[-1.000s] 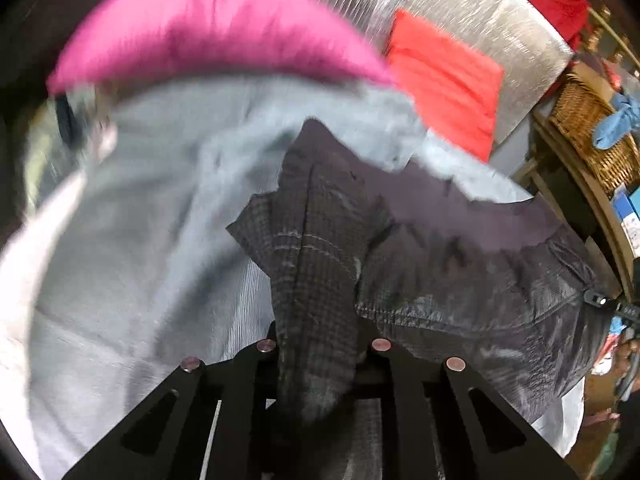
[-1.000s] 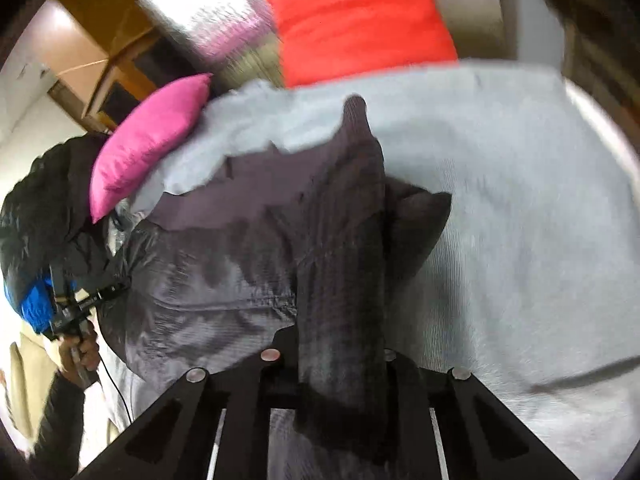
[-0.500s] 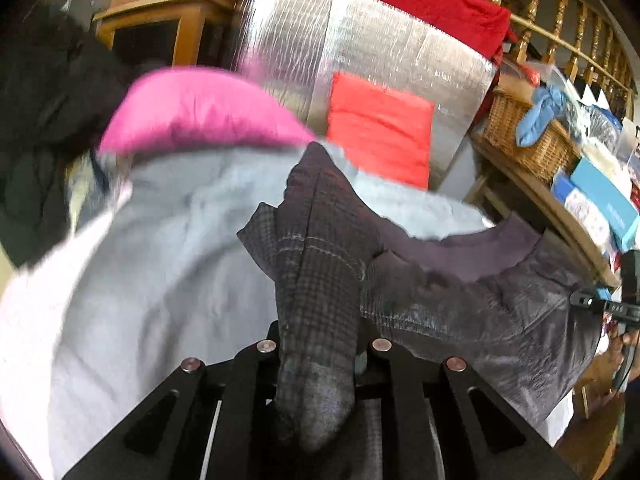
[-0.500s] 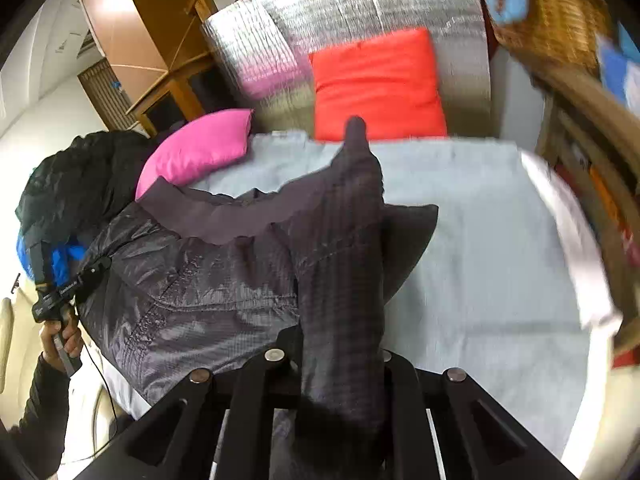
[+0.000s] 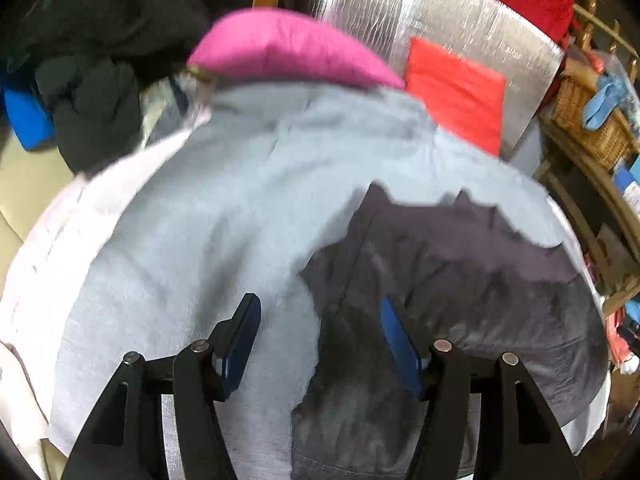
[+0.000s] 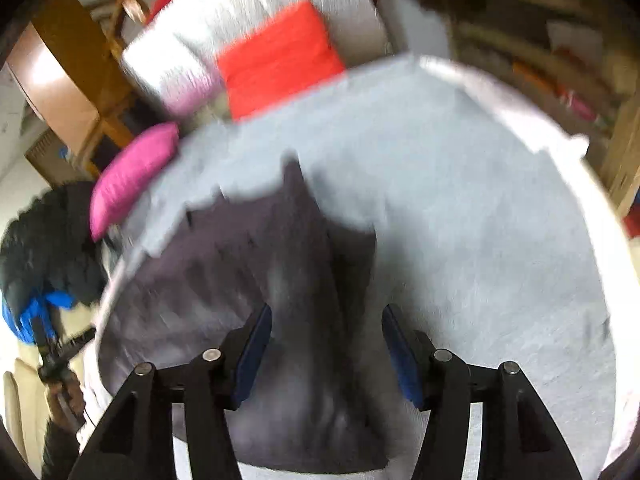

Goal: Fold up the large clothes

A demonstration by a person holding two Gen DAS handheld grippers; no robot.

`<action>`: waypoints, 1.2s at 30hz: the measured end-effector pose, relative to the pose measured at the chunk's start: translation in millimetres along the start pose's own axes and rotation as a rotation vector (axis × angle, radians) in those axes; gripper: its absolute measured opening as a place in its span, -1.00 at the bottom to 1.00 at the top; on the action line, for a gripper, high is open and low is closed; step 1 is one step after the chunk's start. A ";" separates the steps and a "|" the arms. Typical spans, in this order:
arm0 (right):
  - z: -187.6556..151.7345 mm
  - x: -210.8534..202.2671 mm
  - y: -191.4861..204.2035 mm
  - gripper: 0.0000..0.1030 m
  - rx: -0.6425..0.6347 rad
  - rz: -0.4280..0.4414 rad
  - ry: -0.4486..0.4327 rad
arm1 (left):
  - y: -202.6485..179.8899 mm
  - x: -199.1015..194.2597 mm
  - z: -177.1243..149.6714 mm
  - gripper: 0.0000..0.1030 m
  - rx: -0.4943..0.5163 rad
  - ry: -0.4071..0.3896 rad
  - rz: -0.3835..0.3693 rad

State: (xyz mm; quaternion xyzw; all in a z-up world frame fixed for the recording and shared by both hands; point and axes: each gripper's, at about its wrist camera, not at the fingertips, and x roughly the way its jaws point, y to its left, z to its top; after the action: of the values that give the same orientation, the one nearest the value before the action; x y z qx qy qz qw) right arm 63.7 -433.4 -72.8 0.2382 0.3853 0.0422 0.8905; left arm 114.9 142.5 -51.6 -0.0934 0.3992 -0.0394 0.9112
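A dark grey jacket (image 5: 460, 280) lies spread on a light grey bed cover (image 5: 224, 216); in the right wrist view the jacket (image 6: 256, 264) fills the lower left of the bed cover (image 6: 480, 240). My left gripper (image 5: 320, 328) is open just above the jacket's left edge, with cloth between the blue pads but not pinched. My right gripper (image 6: 326, 336) is open above the jacket's right edge, where a fold of cloth lies between the jaws. Both views are motion-blurred.
A pink pillow (image 5: 288, 48) and a red cushion (image 5: 456, 88) lie at the head of the bed against a silver padded board (image 5: 440, 20). A black coat pile (image 5: 92, 60) sits left. A wicker basket (image 5: 588, 120) stands on shelves to the right.
Both grippers were shut on raised corners of the jacket; now both have opened and the jacket has dropped flat onto the bed cover.
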 end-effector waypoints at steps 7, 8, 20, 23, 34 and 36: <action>9.0 46.5 73.6 0.40 -0.075 0.288 0.178 | -78.7 11.1 -21.0 0.24 0.196 -0.010 -0.079; 9.8 65.2 78.8 0.40 -0.068 0.296 0.212 | -88.7 14.9 -24.5 0.24 0.210 0.003 -0.082; 26.2 89.3 23.6 0.39 0.109 0.089 0.139 | -104.2 41.5 -40.7 0.33 0.207 0.076 0.035; 11.1 53.4 46.8 0.44 0.050 0.144 0.085 | -111.8 13.5 -47.7 0.33 0.222 0.025 0.005; -61.3 63.4 71.1 0.44 0.025 0.110 0.133 | -150.2 26.8 -87.5 0.43 0.229 0.099 0.059; -61.8 45.5 71.6 0.44 0.035 0.103 0.113 | -150.8 14.8 -86.4 0.43 0.223 0.090 0.041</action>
State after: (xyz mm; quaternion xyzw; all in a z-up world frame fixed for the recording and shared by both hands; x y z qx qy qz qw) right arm 59.6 -334.2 -106.8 0.2703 0.4228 0.0945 0.8598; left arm 61.8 -19.3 -89.2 0.0184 0.4348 -0.0691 0.8977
